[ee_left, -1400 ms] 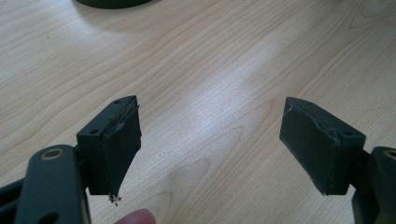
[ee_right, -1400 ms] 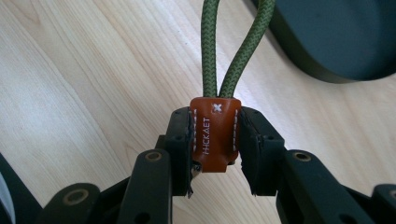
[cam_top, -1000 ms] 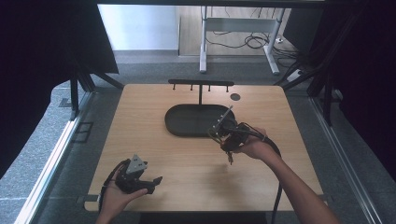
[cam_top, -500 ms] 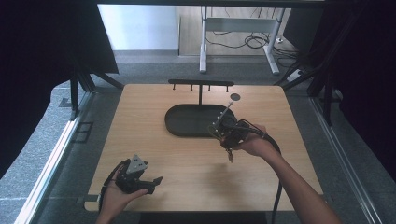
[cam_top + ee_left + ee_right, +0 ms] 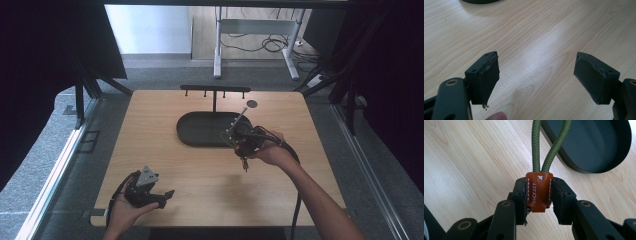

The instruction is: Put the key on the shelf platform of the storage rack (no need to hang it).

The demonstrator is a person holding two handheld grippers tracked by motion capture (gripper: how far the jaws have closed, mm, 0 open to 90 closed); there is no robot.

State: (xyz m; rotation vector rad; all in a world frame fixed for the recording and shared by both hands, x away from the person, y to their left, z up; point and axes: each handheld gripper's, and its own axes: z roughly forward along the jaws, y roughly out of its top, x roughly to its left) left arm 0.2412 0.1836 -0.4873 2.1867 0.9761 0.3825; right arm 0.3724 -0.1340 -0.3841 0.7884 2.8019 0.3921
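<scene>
Tab [image 5: 539, 191] w/ cord pinched betw. right claw [image 5: 539, 202] jaws.

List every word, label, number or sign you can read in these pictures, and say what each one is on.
"HICKAET", as best it reads, with the middle letters uncertain: stamped in pale letters running lengthwise on the brown leather tab of the green cord loop, clamped in the right gripper.
A small stitched white cross, a mark rather than a letter, sits at the top of that same tab.
No other readable text.
</scene>
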